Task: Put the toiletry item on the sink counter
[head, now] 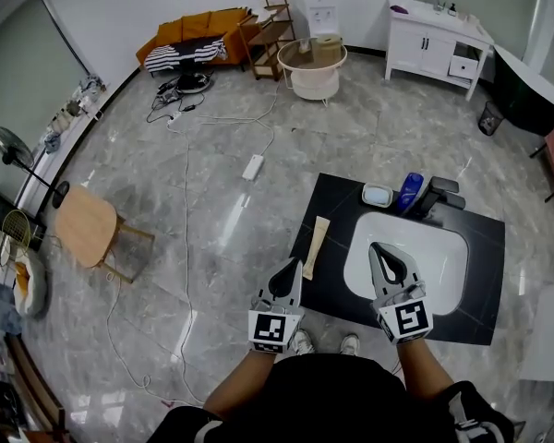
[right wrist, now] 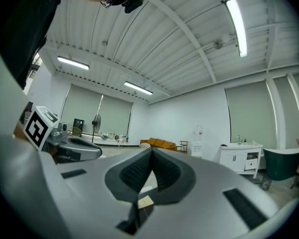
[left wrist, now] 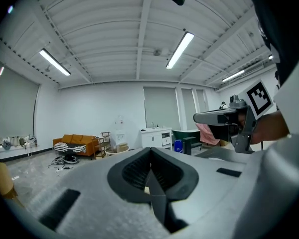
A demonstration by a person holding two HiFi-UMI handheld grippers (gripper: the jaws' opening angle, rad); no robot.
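Head view: left hand-held gripper [head: 293, 266] clenched, near left edge of black counter [head: 485, 275]. Right hand-held gripper [head: 377, 248] clenched, over white basin [head: 434, 257]. Blue toiletry bottle [head: 409, 191] on counter behind basin, between soap dish [head: 378, 195] and black faucet [head: 440, 192].

Left gripper view: jaws pressed together, nothing between.

Right gripper view: jaws meeting at tips, nothing held.

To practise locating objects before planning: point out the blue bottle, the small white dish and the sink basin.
blue bottle [head: 409, 192], head view, middle of its body.
small white dish [head: 377, 195], head view, its centre.
sink basin [head: 439, 252], head view, bare white inside.
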